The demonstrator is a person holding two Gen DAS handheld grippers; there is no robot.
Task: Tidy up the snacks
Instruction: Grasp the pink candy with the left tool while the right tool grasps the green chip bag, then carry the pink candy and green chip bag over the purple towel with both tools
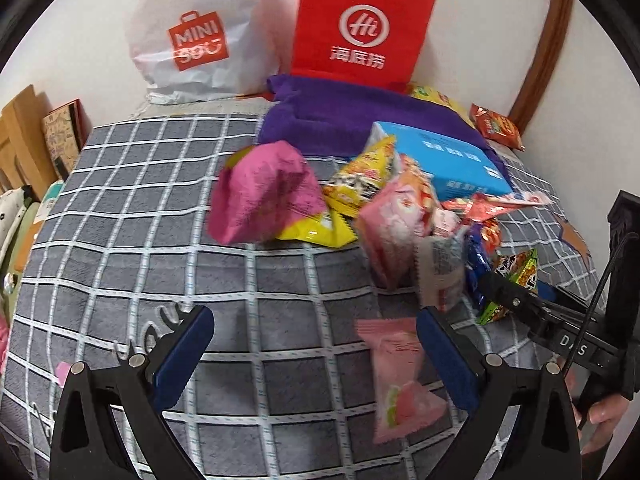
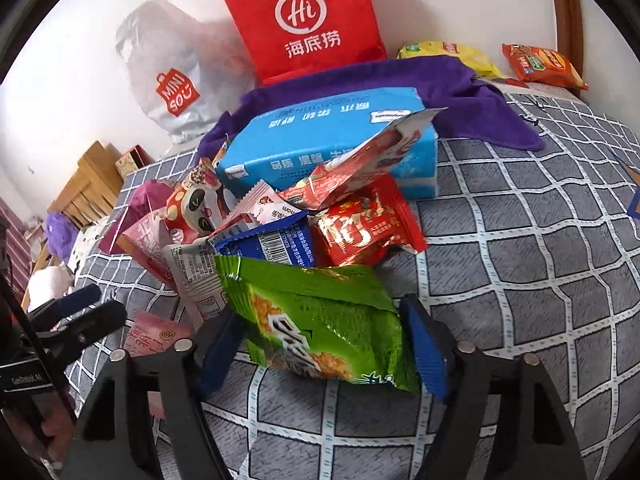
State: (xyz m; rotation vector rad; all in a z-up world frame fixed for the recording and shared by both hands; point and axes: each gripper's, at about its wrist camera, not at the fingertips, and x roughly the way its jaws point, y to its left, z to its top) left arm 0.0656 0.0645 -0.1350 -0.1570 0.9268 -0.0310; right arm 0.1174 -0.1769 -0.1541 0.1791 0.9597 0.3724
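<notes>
Green snack packet [image 2: 320, 320] lay nearest the right wrist camera, between the blue pads of the right gripper [image 2: 324, 344]; jaws stood apart around it, and whether the pads pressed on it could not be told. Its long axis ran across the jaw gap, printed face up, one end tilted toward the lower right. Only the left wrist view showed a pink candy packet [image 1: 396, 376] lying just inside the right-hand finger of the left gripper [image 1: 316, 356], whose fingers were wide apart and held nothing; that packet's long axis ran toward the camera. Only the right view showed the red foil packet [image 2: 368, 228] and blue barcode wrapper [image 2: 276, 244] clearly. Both views showed the blue tissue pack [image 2: 328, 140], purple towel [image 1: 332, 120] and red paper bag [image 1: 360, 24]. Open checked bedspread [image 1: 140, 200] lay left of the pile; more lay to its right [image 2: 540, 240].
</notes>
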